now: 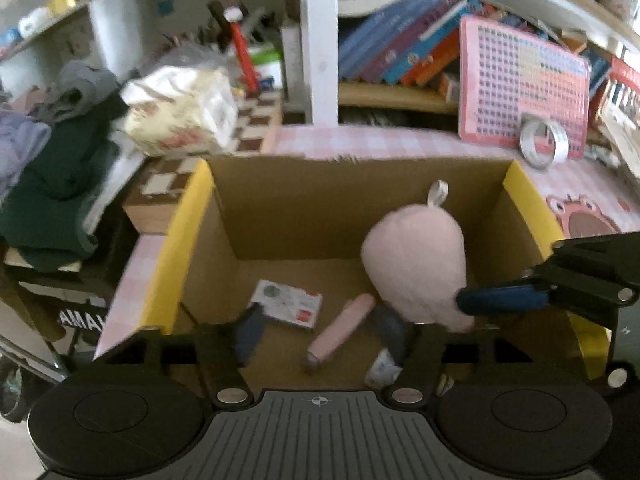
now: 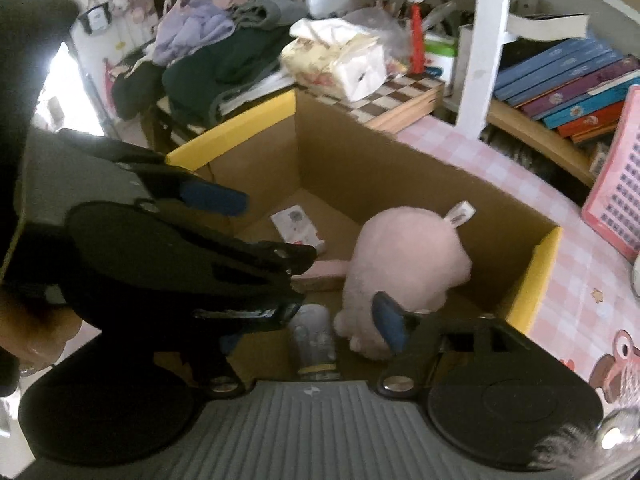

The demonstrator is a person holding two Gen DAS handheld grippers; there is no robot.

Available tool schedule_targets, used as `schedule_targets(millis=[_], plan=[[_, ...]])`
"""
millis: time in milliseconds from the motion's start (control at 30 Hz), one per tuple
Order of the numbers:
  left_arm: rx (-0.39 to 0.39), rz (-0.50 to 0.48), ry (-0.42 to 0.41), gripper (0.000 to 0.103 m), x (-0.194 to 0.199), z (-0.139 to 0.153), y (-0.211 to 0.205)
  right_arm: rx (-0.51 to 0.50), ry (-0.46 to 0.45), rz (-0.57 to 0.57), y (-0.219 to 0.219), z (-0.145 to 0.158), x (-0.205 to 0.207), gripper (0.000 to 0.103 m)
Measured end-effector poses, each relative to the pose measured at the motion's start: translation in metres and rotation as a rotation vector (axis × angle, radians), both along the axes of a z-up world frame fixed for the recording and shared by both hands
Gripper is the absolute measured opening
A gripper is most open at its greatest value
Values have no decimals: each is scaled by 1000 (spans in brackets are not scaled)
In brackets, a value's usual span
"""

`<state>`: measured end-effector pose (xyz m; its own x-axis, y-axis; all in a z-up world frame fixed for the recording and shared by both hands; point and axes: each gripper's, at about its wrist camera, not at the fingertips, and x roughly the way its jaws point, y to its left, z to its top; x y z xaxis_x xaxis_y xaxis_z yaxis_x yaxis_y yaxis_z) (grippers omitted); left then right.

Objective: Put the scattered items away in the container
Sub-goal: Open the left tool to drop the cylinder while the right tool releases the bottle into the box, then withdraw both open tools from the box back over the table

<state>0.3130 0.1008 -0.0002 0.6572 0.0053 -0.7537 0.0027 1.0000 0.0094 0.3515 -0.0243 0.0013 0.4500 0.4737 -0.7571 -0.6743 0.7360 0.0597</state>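
My right hand-held gripper (image 2: 316, 334) hangs over the open brown cardboard box with yellow flaps (image 1: 188, 216) on the desk, jaws apart, one blue pad against the soft pink plush toy (image 2: 404, 256) resting inside. My left hand-held gripper (image 1: 320, 330) is spread wide and empty above the box floor. The plush looks light and squashy; I'd pinch its body, not the loop.

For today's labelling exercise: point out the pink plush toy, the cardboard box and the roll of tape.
pink plush toy (image 1: 416, 256), left wrist view, middle of its rounded body.
cardboard box (image 1: 320, 196), left wrist view, inside of its far wall.
roll of tape (image 1: 529, 142), left wrist view, left side of its ring.
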Motion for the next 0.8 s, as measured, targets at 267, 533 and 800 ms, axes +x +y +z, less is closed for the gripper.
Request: schedule_targets(millis=[267,533,800], plan=[[-57,20,-99,76,-28,27,9,58,-111,-66,-16,28,-26,73],[-105,35,-203,87,-64,50,14,73,-246,-113,-23,53,-63,78],[-119,31,-244,88,-116,58,19,45,-342,-207,-40,61,-104,81]])
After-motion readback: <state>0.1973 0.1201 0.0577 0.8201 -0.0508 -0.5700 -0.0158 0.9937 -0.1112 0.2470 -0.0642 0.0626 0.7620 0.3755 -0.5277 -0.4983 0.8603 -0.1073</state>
